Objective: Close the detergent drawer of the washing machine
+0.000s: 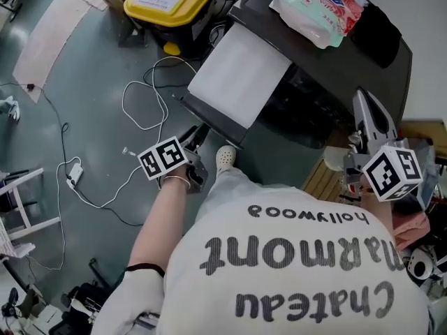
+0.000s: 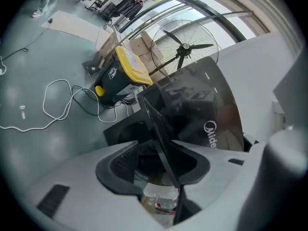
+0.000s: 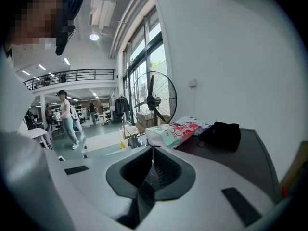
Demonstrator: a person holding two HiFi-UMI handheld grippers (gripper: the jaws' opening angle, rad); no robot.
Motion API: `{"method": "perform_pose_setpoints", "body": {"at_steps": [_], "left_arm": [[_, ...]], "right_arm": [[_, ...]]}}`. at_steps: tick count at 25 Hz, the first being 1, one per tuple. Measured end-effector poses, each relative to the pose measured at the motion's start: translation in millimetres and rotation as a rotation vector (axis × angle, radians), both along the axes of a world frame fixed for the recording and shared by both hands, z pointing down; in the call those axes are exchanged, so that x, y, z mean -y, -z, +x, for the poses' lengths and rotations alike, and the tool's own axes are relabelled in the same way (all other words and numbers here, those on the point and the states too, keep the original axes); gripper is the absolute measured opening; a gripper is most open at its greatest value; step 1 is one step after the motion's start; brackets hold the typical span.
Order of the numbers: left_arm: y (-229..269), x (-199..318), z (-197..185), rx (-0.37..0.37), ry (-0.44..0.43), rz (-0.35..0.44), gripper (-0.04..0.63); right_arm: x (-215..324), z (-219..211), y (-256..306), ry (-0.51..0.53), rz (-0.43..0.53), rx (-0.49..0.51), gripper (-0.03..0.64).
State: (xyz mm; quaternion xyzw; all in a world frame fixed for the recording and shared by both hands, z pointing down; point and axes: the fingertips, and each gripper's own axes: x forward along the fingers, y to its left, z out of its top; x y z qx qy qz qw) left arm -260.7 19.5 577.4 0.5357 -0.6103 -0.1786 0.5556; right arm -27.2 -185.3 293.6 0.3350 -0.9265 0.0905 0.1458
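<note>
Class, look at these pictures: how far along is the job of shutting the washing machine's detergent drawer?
Done: nothing yet; a dark glossy panel juts out from the washing machine, seemingly the drawer. In hand: the left gripper is open with that panel's edge between its jaws, not clamped; the right gripper is shut and empty. Left: pushing the panel in flush.

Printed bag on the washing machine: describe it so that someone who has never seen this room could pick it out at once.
Find the dark, glossy washing machine against the white wall. Two things lie on its top: a soft plastic bag printed in white, pink and green and a black cloth bundle. The bag is the pale, brightly printed one.
</note>
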Motion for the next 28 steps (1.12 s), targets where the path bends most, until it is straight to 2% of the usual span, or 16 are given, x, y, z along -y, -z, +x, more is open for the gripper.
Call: {"method": "perform_pose_setpoints", "body": {"at_steps": [3,7,10,18,22,28], "left_arm": [[-4.0,5.4,2.0,0.008,-0.052,0.003,0.183],[-3.5,6.2,6.3,-0.024,-0.095,0.041,0.173],[3.2,11.1,8.5,-0.051,-0.122,0.09,0.091],[7.4,12.3,8.2,-0.145,-0.116,0.118,0.074],[8.2,10.1,8.8,-0.162,-0.105,0.119,0.067],[9.6,9.5,6.4,-0.155,-0.127,0.096,0.067]], "right_arm": [[3.7,3.8,2.0,-0.023,0.009,-0.006,0.034],[5.9,10.0,1.1,-0.051,0.011,-0.026,0.034],[11.7,12.0,4.6,-0.069,0.014,-0.026,0.034],[21.9,20.8,16.6,-0.108,0.035,-0.002,0.034],[24.4,24.0,16.2,-0.102,0.033,-0.006,0.034],[27.5,43.1,19.8,-0.161,0.038,0.015,0.034]]}}
